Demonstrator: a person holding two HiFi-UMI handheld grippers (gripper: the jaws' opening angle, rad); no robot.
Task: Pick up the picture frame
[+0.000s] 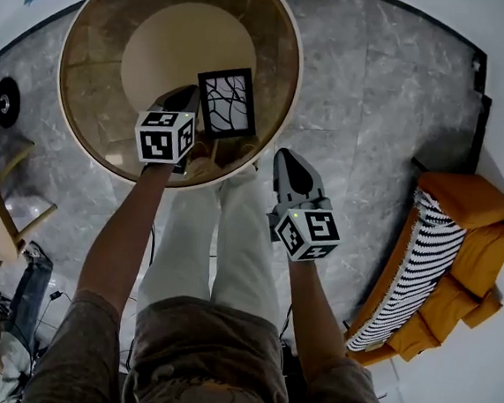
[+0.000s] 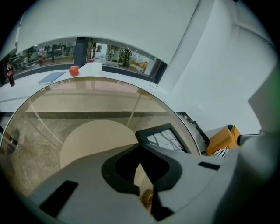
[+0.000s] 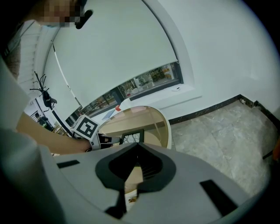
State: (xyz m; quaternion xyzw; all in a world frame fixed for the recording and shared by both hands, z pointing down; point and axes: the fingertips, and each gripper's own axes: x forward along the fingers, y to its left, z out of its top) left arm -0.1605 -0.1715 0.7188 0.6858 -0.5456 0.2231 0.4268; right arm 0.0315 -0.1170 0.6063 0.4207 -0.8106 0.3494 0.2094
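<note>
Both pairs of jaws are sitting pinched together, empty: the right gripper (image 1: 285, 157) is hanging over the floor (image 1: 378, 93), and the left gripper (image 1: 189, 93) is hovering just beside the picture frame (image 1: 227, 103) on the glass table (image 1: 95, 84). Advancing unopened is risking a shove, sending the frame skidding across slick glass instead of gripping it.

No legible words, brands, numbers or labels in any view. Sole signs: black-and-white square coded markers, without lettering, on left cube (image 1: 164, 135) of left gripper (image 1: 187, 97), centre left, and right cube (image 1: 310, 235) of right gripper (image 1: 285, 158), centre right.
</note>
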